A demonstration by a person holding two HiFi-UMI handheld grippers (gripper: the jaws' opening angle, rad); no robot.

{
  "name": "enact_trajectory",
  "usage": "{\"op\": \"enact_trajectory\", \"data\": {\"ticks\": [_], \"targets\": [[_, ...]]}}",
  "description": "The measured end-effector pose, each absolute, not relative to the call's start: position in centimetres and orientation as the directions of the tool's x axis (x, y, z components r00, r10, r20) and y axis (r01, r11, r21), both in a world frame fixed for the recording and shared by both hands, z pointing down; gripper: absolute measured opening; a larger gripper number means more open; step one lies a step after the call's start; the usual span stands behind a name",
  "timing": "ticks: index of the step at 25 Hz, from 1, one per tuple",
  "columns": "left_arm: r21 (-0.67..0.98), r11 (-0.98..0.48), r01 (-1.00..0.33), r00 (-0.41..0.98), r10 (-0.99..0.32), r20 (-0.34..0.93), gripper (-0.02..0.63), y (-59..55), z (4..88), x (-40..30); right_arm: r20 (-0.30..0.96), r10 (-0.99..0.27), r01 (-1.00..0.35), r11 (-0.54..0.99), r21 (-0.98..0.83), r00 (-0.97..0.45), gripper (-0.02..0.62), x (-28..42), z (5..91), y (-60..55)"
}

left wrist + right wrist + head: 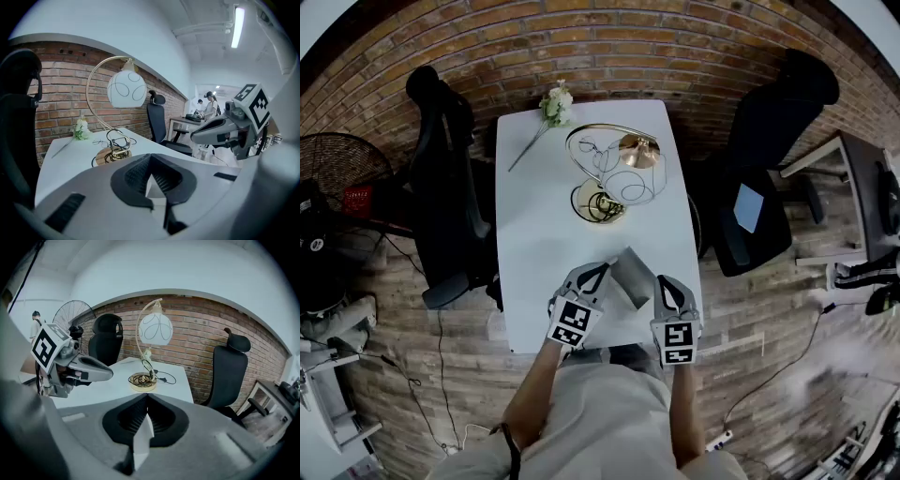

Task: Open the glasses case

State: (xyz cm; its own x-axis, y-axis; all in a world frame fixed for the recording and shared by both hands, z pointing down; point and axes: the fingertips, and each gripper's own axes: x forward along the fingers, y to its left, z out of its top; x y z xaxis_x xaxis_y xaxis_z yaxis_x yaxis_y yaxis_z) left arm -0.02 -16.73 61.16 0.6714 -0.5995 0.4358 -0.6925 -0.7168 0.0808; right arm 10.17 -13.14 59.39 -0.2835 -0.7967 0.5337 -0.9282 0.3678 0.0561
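Tilting diagonally, glasses case (631, 275) runs far left to near right.

free: table (539, 234) middle | blocked: lamp (614, 173) far centre, flower (551, 108) far-left corner | flanks: left chair (445, 187), right chair (769, 159)

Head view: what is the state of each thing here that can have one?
glasses case: pinched from both sides; open or closed, cannot tell
left gripper: shut on the glasses case
right gripper: shut on the glasses case
lamp: upright, looks unlit
flower: lying on the table
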Motion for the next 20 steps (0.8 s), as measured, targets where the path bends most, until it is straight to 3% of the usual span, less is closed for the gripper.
{"op": "enact_trajectory", "data": {"ticks": [20], "targets": [[0.047,-0.738,-0.673,0.713,-0.631,0.305,0.002,-16.1,56.0,-1.0,0.401,-0.874,-0.943,0.326,0.068,-0.273,0.007,9.1,55.3,-12.7]]}}
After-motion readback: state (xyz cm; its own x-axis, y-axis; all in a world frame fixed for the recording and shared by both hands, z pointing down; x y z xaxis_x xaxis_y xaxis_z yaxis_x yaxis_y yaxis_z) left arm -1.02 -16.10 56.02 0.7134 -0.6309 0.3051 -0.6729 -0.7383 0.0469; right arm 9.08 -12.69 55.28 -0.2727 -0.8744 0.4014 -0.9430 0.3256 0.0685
